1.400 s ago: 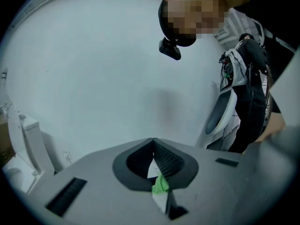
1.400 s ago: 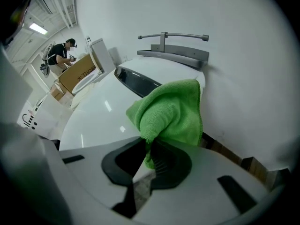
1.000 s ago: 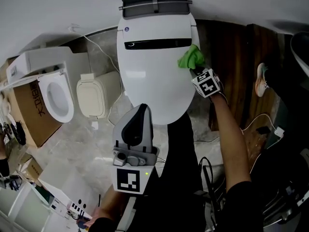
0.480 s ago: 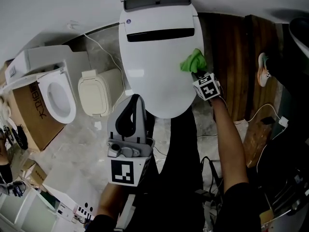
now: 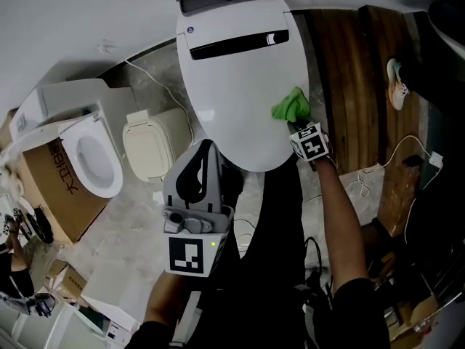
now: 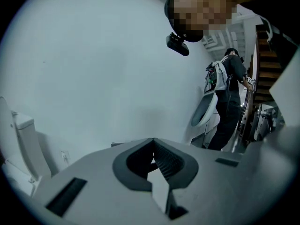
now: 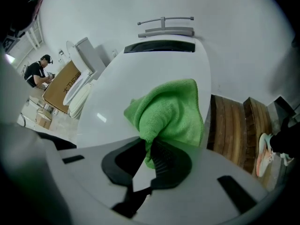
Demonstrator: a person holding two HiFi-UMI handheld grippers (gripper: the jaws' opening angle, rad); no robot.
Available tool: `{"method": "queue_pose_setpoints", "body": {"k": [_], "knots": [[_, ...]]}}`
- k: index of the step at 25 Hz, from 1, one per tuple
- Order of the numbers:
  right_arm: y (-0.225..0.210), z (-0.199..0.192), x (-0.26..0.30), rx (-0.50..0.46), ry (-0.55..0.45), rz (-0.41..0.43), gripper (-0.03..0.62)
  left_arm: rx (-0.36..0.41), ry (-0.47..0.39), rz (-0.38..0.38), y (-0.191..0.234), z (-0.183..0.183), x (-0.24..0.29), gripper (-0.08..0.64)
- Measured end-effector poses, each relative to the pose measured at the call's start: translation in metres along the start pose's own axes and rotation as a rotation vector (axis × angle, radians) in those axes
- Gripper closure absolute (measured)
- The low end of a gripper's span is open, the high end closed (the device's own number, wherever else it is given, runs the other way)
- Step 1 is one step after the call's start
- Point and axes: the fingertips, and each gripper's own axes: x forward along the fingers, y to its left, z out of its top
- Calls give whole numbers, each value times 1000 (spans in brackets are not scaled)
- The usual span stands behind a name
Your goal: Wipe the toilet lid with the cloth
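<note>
Jaws of our left tool [image 5: 205, 151] are pressing together on nothing, and we are holding it up just in front of the white toilet lid [image 5: 232, 86], pointing toward the wall. Farther right, our right tool [image 5: 294, 124] is clenching a bunched green cloth [image 5: 290, 105], which is lying against the lid's right edge, beside the wooden floor [image 5: 349, 64].

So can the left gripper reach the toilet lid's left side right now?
Probably yes: the left gripper, shut and empty, hangs near the toilet lid, nothing between; the cloth in the right gripper sits far right.
</note>
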Motion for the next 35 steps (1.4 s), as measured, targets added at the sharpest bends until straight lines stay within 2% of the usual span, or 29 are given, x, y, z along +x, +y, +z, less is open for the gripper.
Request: {"method": "queue_pose_setpoints", "body": {"k": [4, 8, 13, 23, 27, 33, 35], "knots": [[24, -26, 0, 13, 12, -11, 549, 16, -1, -38, 0, -2, -11, 551], [50, -49, 2, 96, 13, 12, 549, 14, 7, -65, 4, -6, -17, 551], [85, -74, 6, 151, 12, 35, 549, 9, 16, -90, 6, -14, -18, 551], [130, -94, 14, 273, -7, 61, 549, -2, 23, -116, 19, -21, -19, 551], [146, -97, 17, 273, 6, 90, 549, 2, 22, -117, 26, -19, -20, 551], [183, -105, 25, 227, 32, 170, 549, -2, 25, -103, 37, -23, -22, 551], [196, -109, 27, 185, 55, 206, 549, -8, 32, -93, 40, -25, -22, 551]]}}
